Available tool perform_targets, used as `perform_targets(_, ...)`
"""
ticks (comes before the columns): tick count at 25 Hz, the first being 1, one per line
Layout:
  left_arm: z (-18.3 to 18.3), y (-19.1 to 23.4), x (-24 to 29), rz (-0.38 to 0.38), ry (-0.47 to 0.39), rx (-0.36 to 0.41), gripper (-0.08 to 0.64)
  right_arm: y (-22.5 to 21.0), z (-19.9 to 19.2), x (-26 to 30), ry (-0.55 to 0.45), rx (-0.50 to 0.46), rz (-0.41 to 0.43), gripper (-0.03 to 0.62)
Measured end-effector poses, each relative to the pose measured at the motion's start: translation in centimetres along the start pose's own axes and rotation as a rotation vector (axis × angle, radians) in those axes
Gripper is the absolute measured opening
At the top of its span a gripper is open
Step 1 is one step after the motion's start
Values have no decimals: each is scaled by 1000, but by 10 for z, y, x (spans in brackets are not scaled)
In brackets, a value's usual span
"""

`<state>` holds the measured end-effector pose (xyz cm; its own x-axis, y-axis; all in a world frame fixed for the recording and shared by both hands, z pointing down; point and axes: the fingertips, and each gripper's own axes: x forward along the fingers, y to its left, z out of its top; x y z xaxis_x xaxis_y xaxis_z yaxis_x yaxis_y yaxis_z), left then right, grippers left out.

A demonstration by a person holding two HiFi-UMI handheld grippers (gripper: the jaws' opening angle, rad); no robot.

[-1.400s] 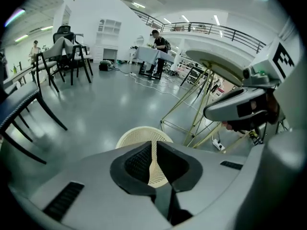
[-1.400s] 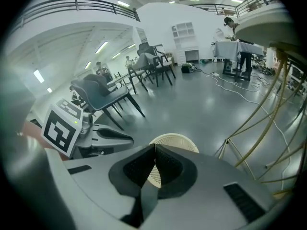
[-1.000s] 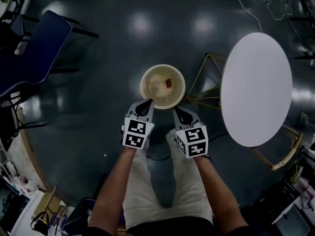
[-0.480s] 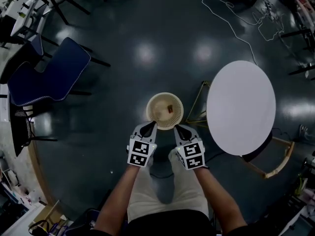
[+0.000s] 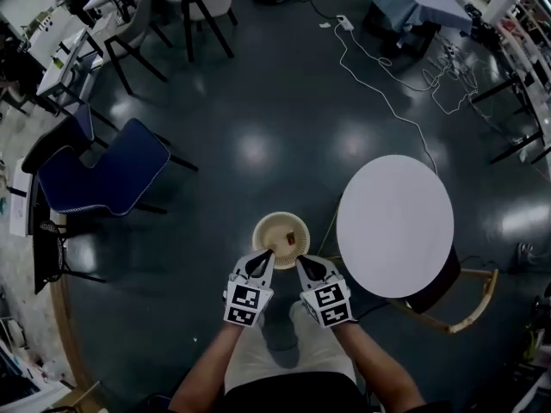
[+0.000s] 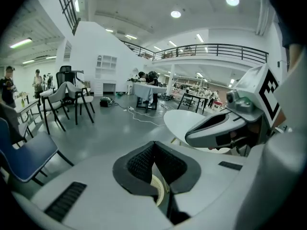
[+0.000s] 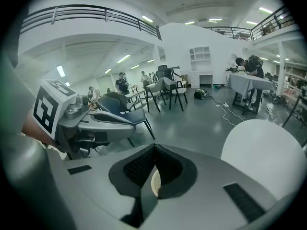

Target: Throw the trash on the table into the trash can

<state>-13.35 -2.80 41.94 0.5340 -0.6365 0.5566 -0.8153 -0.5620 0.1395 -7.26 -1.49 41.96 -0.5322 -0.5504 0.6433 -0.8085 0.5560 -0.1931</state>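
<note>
Inside the trash can (image 5: 263,228), on the floor off the tabletop's (image 5: 394,224) left edge: trash (image 5: 292,237). Tabletop bare. Left claw (image 5: 262,258) and right claw (image 5: 304,263) shut, apparently empty. Task looks done.

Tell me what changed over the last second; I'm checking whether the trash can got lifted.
The left gripper and right gripper rose together, apparently carrying the trash can up by its near rim as the person stood. Unchanged: both shut on that rim, scrap inside.
</note>
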Motion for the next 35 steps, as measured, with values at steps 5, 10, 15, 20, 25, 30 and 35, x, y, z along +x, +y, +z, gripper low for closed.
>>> perform_targets(5,59,-39,-25,-10,-79,47,15,-1,42,-55,-91,-69,17,18)
perform_targets(10,110,-71,-44,-10,-174,63,15,-11,83,-101,-211,-117,8,18)
perform_targets(15,164,-106,-46,0,-261,50,15,-30,114,-149,-304,-155,6,18)
perform_targets(20,209,-143,-44,-39,-377,43,15,-58,131,-186,-372,-127,-8,18)
perform_targets(25,236,-169,-43,-72,-444,67,15,-83,142,-205,-411,-104,-20,18)
perform_targets(30,265,-181,-42,-112,-464,80,15,-97,160,-222,-458,-70,-26,18)
perform_targets(35,290,-188,-56,-111,-493,155,15,-90,176,-238,-510,-61,-17,18)
